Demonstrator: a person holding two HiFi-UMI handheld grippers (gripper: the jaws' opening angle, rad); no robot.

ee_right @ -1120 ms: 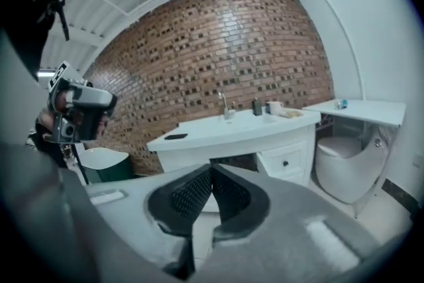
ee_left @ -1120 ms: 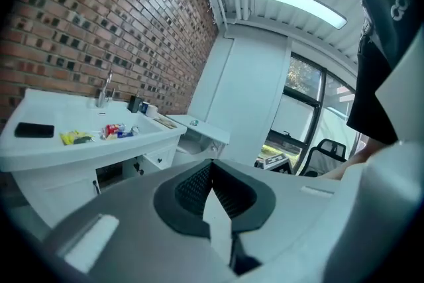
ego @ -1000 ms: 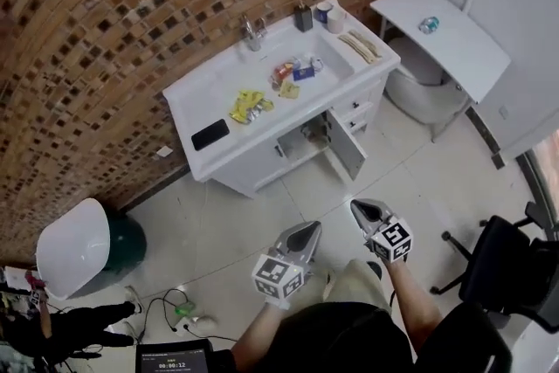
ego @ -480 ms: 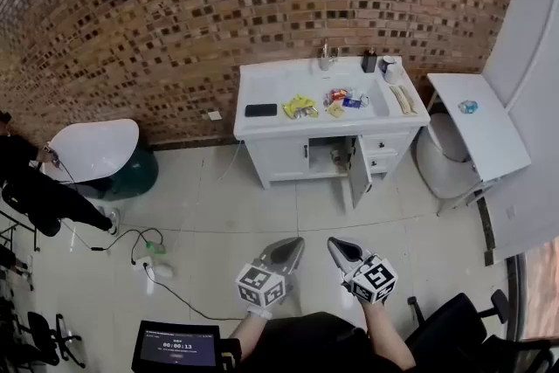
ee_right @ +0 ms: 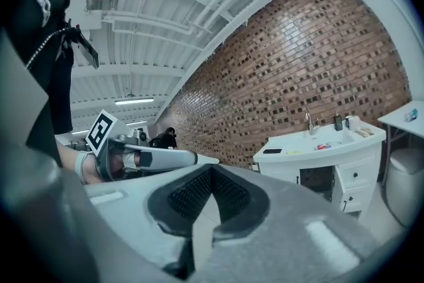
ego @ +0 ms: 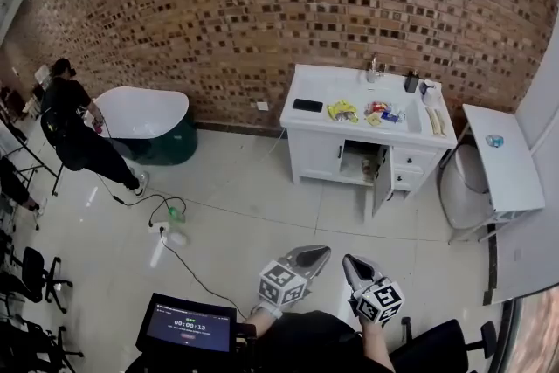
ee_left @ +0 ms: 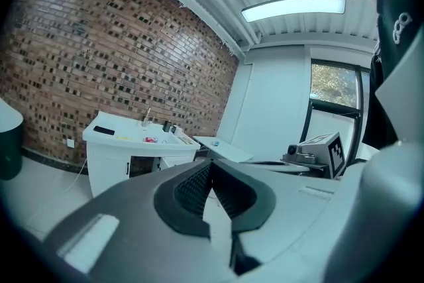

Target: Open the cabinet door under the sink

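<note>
Head view only: cabinet door point(ego: 382, 181) hangs open under the sink point(ego: 397, 120), far right by the brick wall point(ego: 262, 4); person point(ego: 74, 131) far left
Gripper views only: ceiling light point(ee_left: 293, 8)
Pose: left gripper point(ego: 320, 252) and right gripper point(ego: 348, 261) side by side, near, roughly level, well apart from the door
Jaws: both clenched, tips meeting, nothing between

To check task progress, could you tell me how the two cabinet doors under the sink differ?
The left cabinet door sits shut, flush with the vanity; the right cabinet door stands swung out, baring a dark compartment. The left shows its full face, the right is seen nearly edge-on. Both are white.
</note>
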